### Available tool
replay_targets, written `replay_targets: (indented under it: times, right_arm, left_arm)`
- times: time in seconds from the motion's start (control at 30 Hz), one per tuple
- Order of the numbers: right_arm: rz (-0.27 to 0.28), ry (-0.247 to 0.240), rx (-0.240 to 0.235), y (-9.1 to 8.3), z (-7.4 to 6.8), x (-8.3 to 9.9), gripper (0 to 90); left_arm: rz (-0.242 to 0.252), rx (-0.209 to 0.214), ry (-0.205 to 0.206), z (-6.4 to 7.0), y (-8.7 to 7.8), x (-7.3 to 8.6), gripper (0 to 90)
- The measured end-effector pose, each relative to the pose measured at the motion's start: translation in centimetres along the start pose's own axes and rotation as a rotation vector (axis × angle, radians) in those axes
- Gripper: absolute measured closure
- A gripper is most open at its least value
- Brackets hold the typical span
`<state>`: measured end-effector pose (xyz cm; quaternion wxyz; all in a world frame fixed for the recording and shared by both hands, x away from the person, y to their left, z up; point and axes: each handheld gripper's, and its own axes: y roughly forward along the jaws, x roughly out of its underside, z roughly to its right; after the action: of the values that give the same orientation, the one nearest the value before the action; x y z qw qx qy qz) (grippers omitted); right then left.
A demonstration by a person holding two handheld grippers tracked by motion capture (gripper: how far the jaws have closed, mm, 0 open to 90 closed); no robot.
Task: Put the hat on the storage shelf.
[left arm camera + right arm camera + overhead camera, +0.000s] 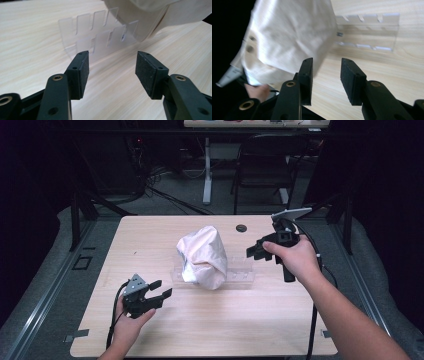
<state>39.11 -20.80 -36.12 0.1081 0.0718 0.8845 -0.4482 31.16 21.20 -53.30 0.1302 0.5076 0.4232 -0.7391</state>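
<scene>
A crumpled white cloth (202, 256) is draped over a clear slotted acrylic rack (240, 274) at the middle of the wooden table (210, 320). My left gripper (161, 289) sits near the table's front left, open and empty, pointing toward the rack (97, 35) and the cloth (155, 15). My right gripper (252, 251) hovers just right of the cloth, open with nothing between its pads. In the right gripper view the cloth (287, 37) hangs left of the jaws and the rack (369, 32) lies beyond them.
A small dark round mark (241, 228) sits near the table's far edge. A black chair (265, 165) and a desk leg (207, 170) stand behind the table. Dark stands and cables flank both sides.
</scene>
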Motion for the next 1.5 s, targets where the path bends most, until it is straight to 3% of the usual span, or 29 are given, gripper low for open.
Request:
replay_targets:
  times: [0.13,0.27,0.3,0.33,0.37,0.4,0.43,0.47,0.7,0.77,0.8,0.9,1.07,1.33,1.5]
  right_arm:
    - [-0.009,-0.033,0.026,1.0,1.1,1.7,62.6]
    - [0.017,-0.073,0.058,2.6,2.3,3.6,61.6]
    - [0.026,-0.085,0.061,3.0,2.6,4.1,60.8]
    - [0.060,-0.128,0.083,3.7,3.2,5.0,59.1]
    - [0.060,-0.128,0.083,3.7,3.2,5.0,59.1]
    - [0.089,-0.165,0.103,4.4,3.9,5.9,58.4]
    - [0.089,-0.165,0.103,4.4,3.9,5.9,58.4]
    - [0.113,-0.197,0.094,5.1,4.8,6.7,56.4]
    - [0.177,-0.245,0.096,7.4,7.7,9.1,54.8]
    - [0.197,-0.261,0.107,8.0,8.5,10.0,54.7]
    - [0.226,-0.282,0.119,8.5,9.2,10.8,54.7]
    - [0.254,-0.286,0.123,8.9,9.9,11.6,54.7]
    - [0.365,-0.306,0.175,9.8,11.5,13.5,54.8]
    - [0.429,-0.325,0.205,10.4,12.9,14.9,53.1]
    - [0.485,-0.360,0.228,10.8,13.3,15.7,52.1]
  left_arm:
    - [0.004,-0.019,-0.034,-1.0,-0.7,1.1,43.0]
    - [0.004,-0.039,-0.064,-2.1,-1.1,1.8,42.8]
    - [0.008,-0.046,-0.071,-2.2,-1.1,2.0,42.6]
    - [0.004,-0.043,-0.075,-2.4,-1.1,2.0,42.5]
    - [0.010,-0.045,-0.085,-2.4,-1.0,2.1,42.5]
    - [-0.001,-0.048,-0.115,-2.5,-1.0,2.3,42.2]
    - [-0.001,-0.048,-0.115,-2.5,-1.0,2.3,42.2]
    - [-0.015,-0.057,-0.123,-2.5,-0.8,2.5,42.2]
    - [-0.027,-0.085,-0.119,-2.5,-0.7,2.7,41.4]
    - [-0.038,-0.113,-0.137,-2.4,-0.7,2.7,41.1]
    - [-0.043,-0.111,-0.141,-2.4,-0.6,2.7,40.9]
    - [-0.049,-0.104,-0.142,-2.4,-0.6,2.8,40.9]
    - [-0.042,-0.091,-0.129,-2.2,-0.3,2.9,40.9]
    - [-0.042,-0.086,-0.113,-1.9,-0.1,2.9,40.9]
    - [-0.054,-0.074,-0.102,-1.6,0.0,2.8,41.2]
